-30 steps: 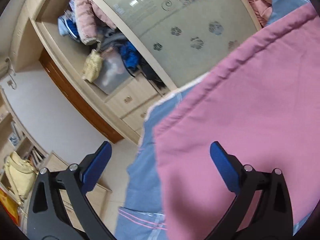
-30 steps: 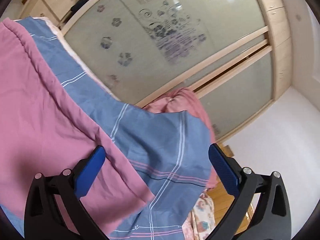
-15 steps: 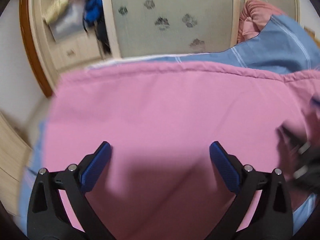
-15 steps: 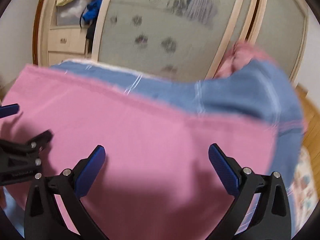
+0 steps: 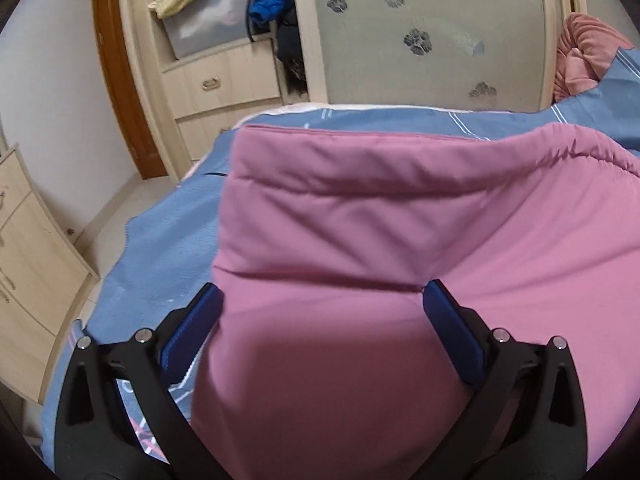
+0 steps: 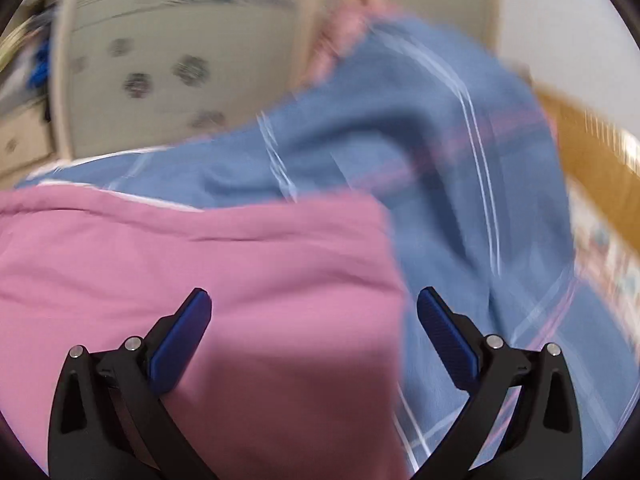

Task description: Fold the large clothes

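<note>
A large pink garment lies folded in layers on a blue striped bedsheet. My left gripper is open, its blue pads spread over the garment's left part, holding nothing. In the right wrist view the pink garment fills the lower left, with its right edge between the pads. My right gripper is open and empty above that edge. The blue bedsheet lies to the right. The right wrist view is blurred.
A wardrobe with frosted sliding doors stands behind the bed. An open shelf holds clothes and a plastic box over drawers. A pink cushion lies at the bed's far right. A wooden bed frame is at the right.
Both grippers have swung and dropped lower over the pink garment. The left view now looks at its folded left edge, the right view at its right edge. Both stay open.
</note>
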